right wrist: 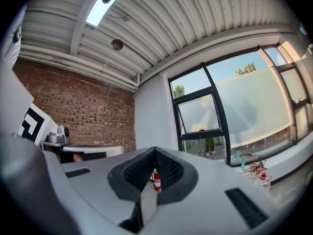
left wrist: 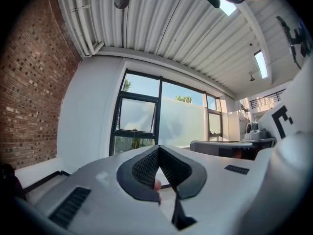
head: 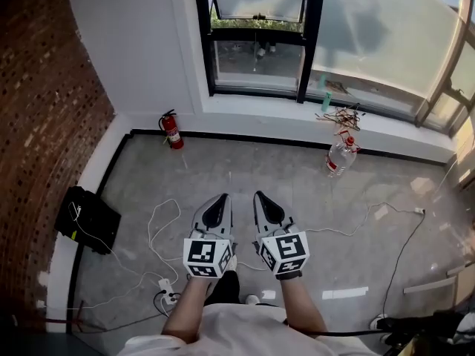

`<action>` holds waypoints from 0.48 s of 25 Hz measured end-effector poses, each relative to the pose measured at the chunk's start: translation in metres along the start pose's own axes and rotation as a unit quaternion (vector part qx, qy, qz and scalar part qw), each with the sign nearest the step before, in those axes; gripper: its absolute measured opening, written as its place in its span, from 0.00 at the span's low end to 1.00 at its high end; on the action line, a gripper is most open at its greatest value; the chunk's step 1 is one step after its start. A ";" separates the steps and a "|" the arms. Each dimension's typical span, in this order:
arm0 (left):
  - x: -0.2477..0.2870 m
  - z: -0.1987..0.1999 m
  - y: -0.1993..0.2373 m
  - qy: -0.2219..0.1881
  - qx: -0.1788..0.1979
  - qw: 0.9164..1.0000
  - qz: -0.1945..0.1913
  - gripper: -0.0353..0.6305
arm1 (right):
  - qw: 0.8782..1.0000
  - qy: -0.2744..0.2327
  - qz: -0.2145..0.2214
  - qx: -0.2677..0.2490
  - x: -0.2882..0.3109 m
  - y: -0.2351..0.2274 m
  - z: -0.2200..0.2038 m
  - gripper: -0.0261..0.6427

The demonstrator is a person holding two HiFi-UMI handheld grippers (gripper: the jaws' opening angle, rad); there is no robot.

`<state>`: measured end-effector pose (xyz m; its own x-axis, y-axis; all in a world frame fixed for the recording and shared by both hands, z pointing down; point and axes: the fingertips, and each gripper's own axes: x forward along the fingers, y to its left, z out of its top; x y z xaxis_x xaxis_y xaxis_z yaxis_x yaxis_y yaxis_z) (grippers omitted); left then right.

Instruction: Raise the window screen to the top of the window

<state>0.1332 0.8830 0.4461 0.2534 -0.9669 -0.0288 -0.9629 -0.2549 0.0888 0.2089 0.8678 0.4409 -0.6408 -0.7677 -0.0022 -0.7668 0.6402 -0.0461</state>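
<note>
The black-framed window [head: 260, 43] is in the far wall, with a small tilted sash on the left and a pale translucent sheet [head: 378, 43] over the wide right pane. My two grippers are side by side over the floor, well short of the window and pointing toward it. The left gripper [head: 220, 201] is shut with nothing in it, its tips meeting [left wrist: 158, 149] below the window [left wrist: 139, 116]. The right gripper [head: 261, 198] is also shut and empty [right wrist: 155, 151], with the window [right wrist: 200, 116] up to its right.
A red fire extinguisher [head: 172, 130] stands by the wall under the window's left side. A water bottle [head: 341, 156] and tangled wires [head: 343, 116] lie near the sill. A black bag [head: 87, 219] sits by the brick wall [head: 37, 124]. White cables and a power strip [head: 167, 288] trail across the floor.
</note>
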 end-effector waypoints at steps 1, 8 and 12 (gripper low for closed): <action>0.012 -0.002 0.005 -0.001 -0.001 1.000 -0.004 0.04 | 1.000 0.002 -0.002 -0.006 0.012 -0.003 -0.002 0.04; 0.107 0.008 0.077 -0.020 -0.022 1.000 -0.010 0.04 | 0.999 0.009 -0.026 -0.042 0.122 -0.036 0.012 0.04; 0.153 0.030 0.129 -0.034 -0.036 0.999 -0.015 0.04 | 0.999 0.004 -0.022 -0.048 0.195 -0.038 0.028 0.04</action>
<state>0.0446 0.7028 0.4231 0.2727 -0.9570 -0.0989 -0.9453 -0.2856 0.1578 0.1141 0.6929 0.4144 -0.6062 -0.7953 0.0049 -0.7942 0.6057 0.0490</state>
